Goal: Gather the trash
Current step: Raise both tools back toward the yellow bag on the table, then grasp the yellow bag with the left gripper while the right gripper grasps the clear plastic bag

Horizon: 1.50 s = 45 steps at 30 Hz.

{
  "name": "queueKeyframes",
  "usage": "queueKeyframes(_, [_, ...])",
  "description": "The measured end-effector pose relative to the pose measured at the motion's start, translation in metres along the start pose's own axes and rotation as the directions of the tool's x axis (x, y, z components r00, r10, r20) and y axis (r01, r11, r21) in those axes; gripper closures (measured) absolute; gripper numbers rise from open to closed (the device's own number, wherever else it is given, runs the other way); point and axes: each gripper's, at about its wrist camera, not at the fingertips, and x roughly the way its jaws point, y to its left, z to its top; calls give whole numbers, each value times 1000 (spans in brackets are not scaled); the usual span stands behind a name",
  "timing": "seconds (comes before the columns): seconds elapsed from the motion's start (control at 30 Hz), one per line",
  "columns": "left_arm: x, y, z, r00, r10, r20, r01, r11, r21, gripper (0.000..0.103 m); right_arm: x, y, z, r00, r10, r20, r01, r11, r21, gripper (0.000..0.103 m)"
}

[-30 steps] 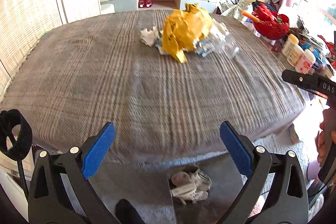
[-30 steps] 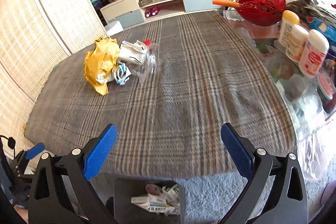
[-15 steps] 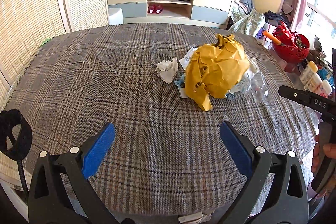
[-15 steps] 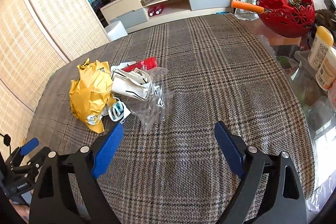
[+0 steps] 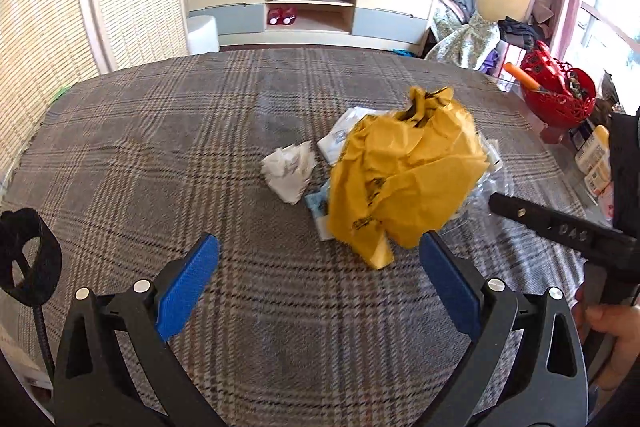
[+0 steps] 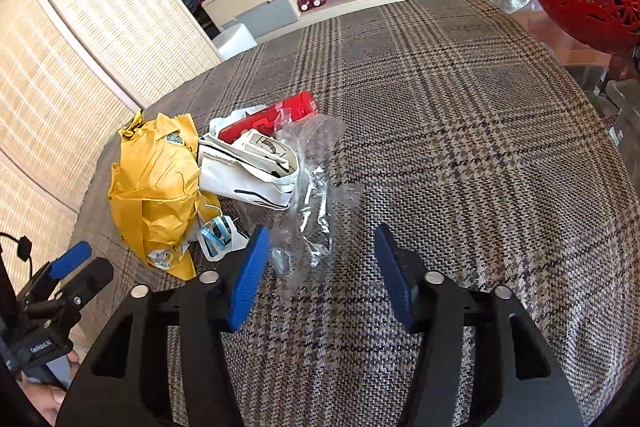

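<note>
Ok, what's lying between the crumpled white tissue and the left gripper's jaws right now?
Nothing: in the left wrist view, only bare plaid tablecloth lies between the white tissue and the open left gripper. The yellow bag sits off to the right.

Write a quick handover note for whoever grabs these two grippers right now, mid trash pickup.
Left gripper: open, empty, short of the yellow wrapper.
Right gripper: jaws have just been closing, still apart; the clear plastic bag lies near the fingertips, not gripped.
Trash pile sits on the plaid cloth: yellow wrapper, white tissue, white packet, red packet, clear bag.
Done: nothing lifted from this pile.
Left: pick up every piece.
</note>
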Motion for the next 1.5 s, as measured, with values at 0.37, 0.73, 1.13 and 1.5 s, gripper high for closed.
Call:
queueKeyframes(0.37, [11,-45,17,999,-32,24,30,995,99,8,-22,-2,0,999,32,16,-31,998,-52,89])
queueKeyframes(0.73, [43,-66,27,1000,-13,-8,14,987,159,8,-53,-30,-22,1000,5,26,-4,998,-58,90])
queueKeyframes(1.13, [54,-65,28,999,-38,-18,40,989,144,26,-70,-49,-40,999,-24,48,27,999,-46,90])
queueKeyframes(1.5, [-38,-61,8,998,-20,53,13,991,132,26,-121,-26,-66,993,-11,117,17,999,-47,90])
